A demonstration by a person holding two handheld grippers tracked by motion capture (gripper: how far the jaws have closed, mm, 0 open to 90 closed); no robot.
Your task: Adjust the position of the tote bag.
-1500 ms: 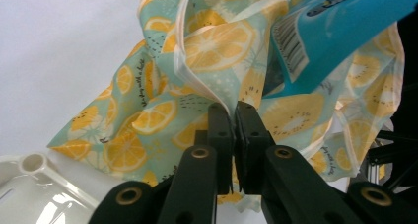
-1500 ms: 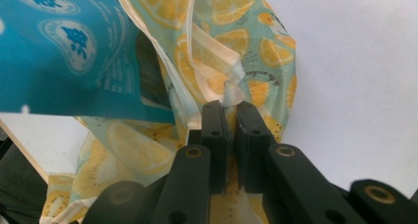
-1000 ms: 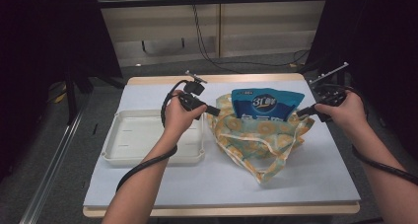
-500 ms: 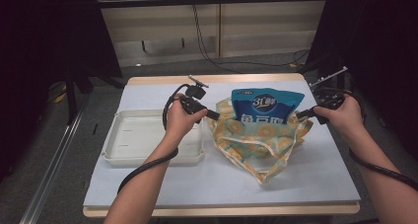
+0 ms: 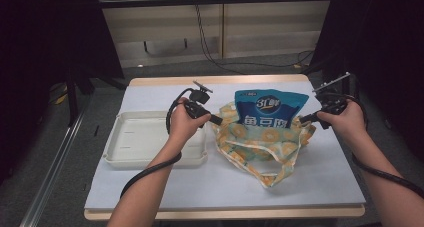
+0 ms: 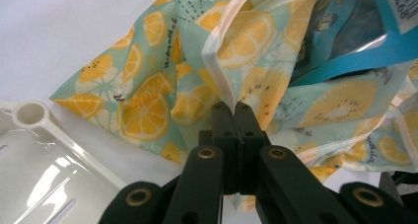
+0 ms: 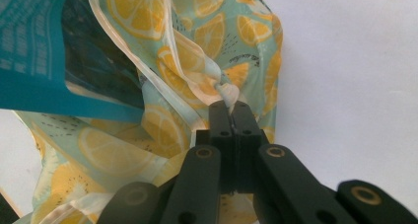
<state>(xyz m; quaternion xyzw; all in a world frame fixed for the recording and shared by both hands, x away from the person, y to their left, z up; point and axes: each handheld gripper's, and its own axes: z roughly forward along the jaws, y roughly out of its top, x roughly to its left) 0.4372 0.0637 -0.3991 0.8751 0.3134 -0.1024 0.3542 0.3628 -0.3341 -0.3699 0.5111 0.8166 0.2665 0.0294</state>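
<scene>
White sheeting covers the table (image 5: 150, 187), and your 2 grippers stretch the lemon-print plastic bag (image 5: 260, 142) apart: left gripper (image 6: 230, 105) and right gripper (image 7: 229, 104) each clench a rim edge, likely keeping its mouth wide around the upright blue snack pouch (image 5: 270, 107) beside the cream plastic tray (image 5: 125, 159).

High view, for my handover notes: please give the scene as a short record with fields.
bag: lemon-print plastic bag, lying on the white table cover
contents: blue snack pouch, sticking out of the bag's mouth
left gripper: shut on the bag's rim
right gripper: shut on the opposite rim
tray: white plastic tray, beside the bag, under the left forearm
</scene>
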